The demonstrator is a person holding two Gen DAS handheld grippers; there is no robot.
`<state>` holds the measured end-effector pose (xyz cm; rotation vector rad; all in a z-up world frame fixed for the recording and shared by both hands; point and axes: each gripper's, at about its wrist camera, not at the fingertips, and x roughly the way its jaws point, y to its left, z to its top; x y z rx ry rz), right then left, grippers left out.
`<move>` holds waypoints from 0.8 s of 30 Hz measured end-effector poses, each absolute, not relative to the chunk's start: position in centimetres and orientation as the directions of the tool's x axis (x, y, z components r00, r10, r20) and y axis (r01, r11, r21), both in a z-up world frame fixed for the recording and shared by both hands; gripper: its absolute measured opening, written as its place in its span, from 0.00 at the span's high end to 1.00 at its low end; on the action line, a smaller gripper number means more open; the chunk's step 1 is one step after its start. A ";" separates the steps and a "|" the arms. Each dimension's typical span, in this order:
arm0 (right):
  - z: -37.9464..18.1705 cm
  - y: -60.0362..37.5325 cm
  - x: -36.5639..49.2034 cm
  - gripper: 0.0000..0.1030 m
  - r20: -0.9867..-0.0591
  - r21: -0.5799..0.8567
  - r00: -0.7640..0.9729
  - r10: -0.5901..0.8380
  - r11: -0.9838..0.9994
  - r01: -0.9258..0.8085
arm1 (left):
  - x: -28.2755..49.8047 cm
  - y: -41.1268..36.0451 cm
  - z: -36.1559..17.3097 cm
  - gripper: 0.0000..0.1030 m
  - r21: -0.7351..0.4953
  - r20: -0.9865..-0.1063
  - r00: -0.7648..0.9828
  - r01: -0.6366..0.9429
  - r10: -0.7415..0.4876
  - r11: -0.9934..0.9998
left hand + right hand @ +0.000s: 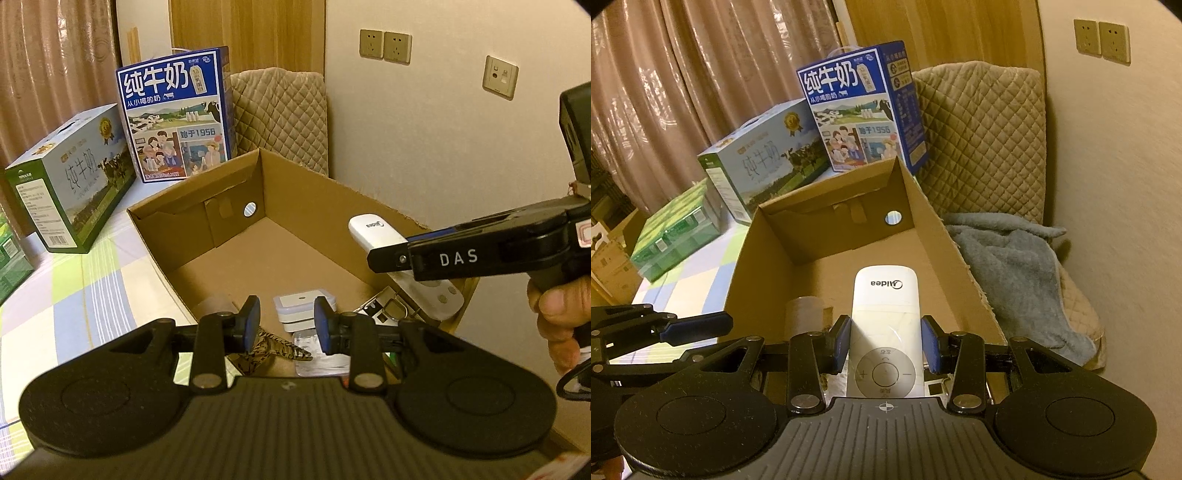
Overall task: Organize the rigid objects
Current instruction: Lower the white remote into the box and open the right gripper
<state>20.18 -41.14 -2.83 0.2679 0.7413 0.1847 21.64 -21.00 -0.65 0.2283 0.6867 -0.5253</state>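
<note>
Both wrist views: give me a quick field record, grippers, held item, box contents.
right gripper: shut on white Midea remote, held over the cardboard box
left gripper: open, holding nothing, at the box's near end
box contents: white square case, clear plastic piece, metal padlock
behind box: blue milk carton

R claw (pixel 885 345) clamped w/ load, L claw (pixel 287 325) apart, seemingly empty, R hand (pixel 557 314) on grip

Blue milk carton (pixel 862 107) upright behind, green-white milk carton (pixel 764 158) lying beside it, green shrink-wrapped pack (pixel 676 236) further left. All on checkered bedsheet (pixel 92 280). Quilted beige cushion (pixel 982 136) against wall, grey towel (pixel 1015 266) below it. Wall sockets (pixel 386 46), curtains (pixel 683 74).
</note>
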 end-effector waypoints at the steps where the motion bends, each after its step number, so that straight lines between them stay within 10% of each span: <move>1: -2.8 -41.1 20.2 0.64 -0.639 0.304 0.724 0.259 0.950 -0.072 | 21.6 -21.0 -0.6 0.74 0.030 -0.654 0.651 0.532 -0.386 0.846; 24: -3.8 -40.6 21.3 0.64 -0.652 0.296 0.710 0.266 0.952 -0.085 | 21.9 -18.3 0.4 0.73 0.000 -0.609 0.711 0.443 -0.351 0.897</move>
